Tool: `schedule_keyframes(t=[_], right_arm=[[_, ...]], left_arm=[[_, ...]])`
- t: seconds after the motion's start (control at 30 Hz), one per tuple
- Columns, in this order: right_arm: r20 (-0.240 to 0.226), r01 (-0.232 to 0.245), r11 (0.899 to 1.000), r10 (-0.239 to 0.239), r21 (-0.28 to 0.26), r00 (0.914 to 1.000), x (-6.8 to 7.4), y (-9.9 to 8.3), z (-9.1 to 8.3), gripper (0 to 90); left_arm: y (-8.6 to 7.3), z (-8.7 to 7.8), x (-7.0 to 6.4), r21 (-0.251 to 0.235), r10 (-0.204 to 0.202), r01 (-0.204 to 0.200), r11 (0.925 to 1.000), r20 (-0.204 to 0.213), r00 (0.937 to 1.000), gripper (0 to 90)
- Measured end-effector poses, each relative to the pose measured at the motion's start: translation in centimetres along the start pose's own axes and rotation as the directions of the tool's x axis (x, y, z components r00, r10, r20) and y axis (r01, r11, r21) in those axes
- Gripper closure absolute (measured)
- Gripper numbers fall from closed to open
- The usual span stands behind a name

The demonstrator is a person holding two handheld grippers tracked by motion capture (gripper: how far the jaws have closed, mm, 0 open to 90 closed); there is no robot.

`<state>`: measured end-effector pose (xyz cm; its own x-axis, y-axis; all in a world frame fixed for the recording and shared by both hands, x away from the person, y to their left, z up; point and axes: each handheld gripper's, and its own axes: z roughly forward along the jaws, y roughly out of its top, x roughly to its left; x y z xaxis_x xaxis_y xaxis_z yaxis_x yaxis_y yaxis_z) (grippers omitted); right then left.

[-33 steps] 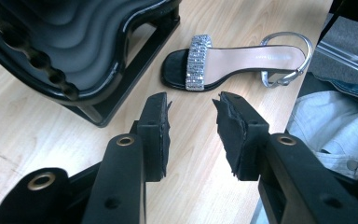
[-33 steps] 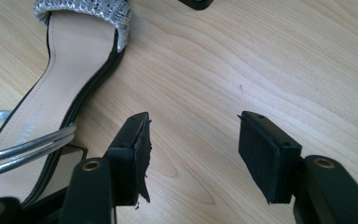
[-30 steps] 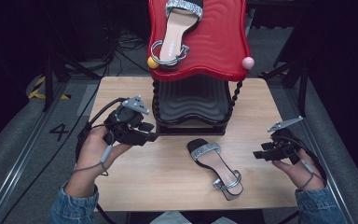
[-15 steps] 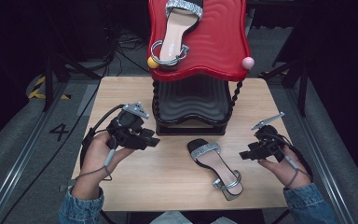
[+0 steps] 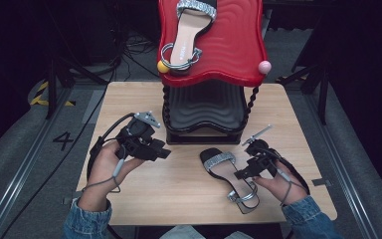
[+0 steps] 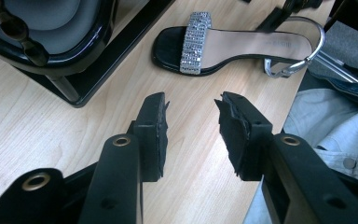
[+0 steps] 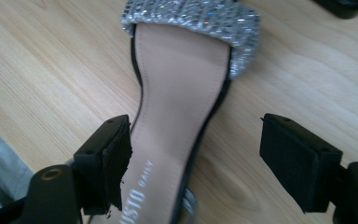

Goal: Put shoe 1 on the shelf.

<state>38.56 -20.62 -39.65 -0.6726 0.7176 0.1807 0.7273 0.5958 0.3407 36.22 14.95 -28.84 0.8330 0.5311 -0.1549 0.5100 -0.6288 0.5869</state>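
A black sandal (image 5: 228, 175) with a silver glitter strap lies flat on the wooden table (image 5: 179, 194), in front of the shoe rack. My right gripper (image 5: 240, 174) hovers over its middle, open; in the right gripper view the sandal's insole (image 7: 182, 107) lies between the spread jaws of the right gripper (image 7: 196, 163), nearer the left one. My left gripper (image 5: 163, 153) is open and holds nothing, left of the sandal. In the left gripper view the open left gripper (image 6: 191, 121) points towards the sandal (image 6: 242, 44). A matching sandal (image 5: 188, 35) rests on the rack's red top shelf (image 5: 234, 50).
The shoe rack has a black lower tier (image 5: 204, 107) on twisted black posts, standing at the table's back middle. Yellow (image 5: 162, 66) and pink (image 5: 264, 66) knobs mark the red shelf's front corners. Cables lie on the floor (image 5: 25, 164) to the left.
My right gripper has moved left and forward from the table's right side to sit over the sandal. The left gripper has drifted slightly towards the person.
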Motion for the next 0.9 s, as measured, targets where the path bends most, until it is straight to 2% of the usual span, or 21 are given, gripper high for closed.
schedule_keyframes(t=[0.1,0.13,0.17,0.23,0.27,0.37,0.4,0.47,0.6,0.7,0.83,0.9], right_arm=[[-0.001,-0.006,0.999,0.006,0.045,1.0,0.7,0.4,1.3,25.5],[-0.001,-0.006,0.999,0.006,0.045,1.0,0.7,0.4,1.3,25.5],[0.012,-0.004,0.997,0.003,0.074,0.9999,1.0,0.6,2.2,25.1],[0.025,-0.013,0.994,0.011,0.105,0.9996,1.2,0.6,2.8,24.3],[0.025,-0.013,0.994,0.011,0.105,0.9996,1.2,0.6,2.8,24.3],[0.014,-0.011,0.989,0.009,0.148,0.9999,1.6,0.7,4.1,23.9],[0.026,-0.011,0.987,0.007,0.158,0.9996,1.8,0.7,4.3,24.4],[0.046,0.003,0.986,-0.011,0.168,0.9989,1.9,0.8,4.8,24.6],[0.068,-0.001,0.98,-0.013,0.198,0.9976,2.0,0.9,5.3,27.1],[0.088,0.023,0.975,-0.043,0.219,0.9952,2.3,0.8,6.0,27.1],[0.102,0.016,0.975,-0.04,0.221,0.994,2.4,0.9,6.1,28.6],[0.119,-0.005,0.974,-0.022,0.227,0.9927,2.5,1.0,6.1,31.3]], left_arm=[[-0.1,0.0,0.2,0.001,-0.008,0.008,1.0,0.004,1.0,60.6],[-0.1,0.0,0.2,0.001,-0.008,0.008,1.0,0.004,1.0,60.5],[-0.1,0.1,0.3,0.002,-0.011,0.011,0.9999,0.003,0.9999,60.5],[-0.1,0.1,0.3,0.004,-0.011,0.011,0.9999,0.003,0.9999,60.5],[-0.1,0.2,0.3,0.006,-0.012,0.012,0.9999,0.006,0.9999,60.5],[-0.1,0.3,0.4,0.008,-0.012,0.012,0.9999,0.01,0.9999,60.0],[-0.1,0.3,0.5,0.005,-0.014,0.014,0.9999,0.01,0.9998,59.6],[-0.1,0.4,0.7,0.004,-0.023,0.023,0.9997,0.012,0.9997,59.5],[0.0,0.6,0.8,0.01,-0.024,0.024,0.9997,0.015,0.9996,59.4],[0.0,0.7,0.8,0.015,-0.022,0.022,0.9996,0.018,0.9996,59.2],[0.0,0.8,0.8,0.019,-0.022,0.022,0.9996,0.014,0.9997,59.1],[0.0,0.8,0.8,0.019,-0.023,0.022,0.9996,0.015,0.9996,59.2]])
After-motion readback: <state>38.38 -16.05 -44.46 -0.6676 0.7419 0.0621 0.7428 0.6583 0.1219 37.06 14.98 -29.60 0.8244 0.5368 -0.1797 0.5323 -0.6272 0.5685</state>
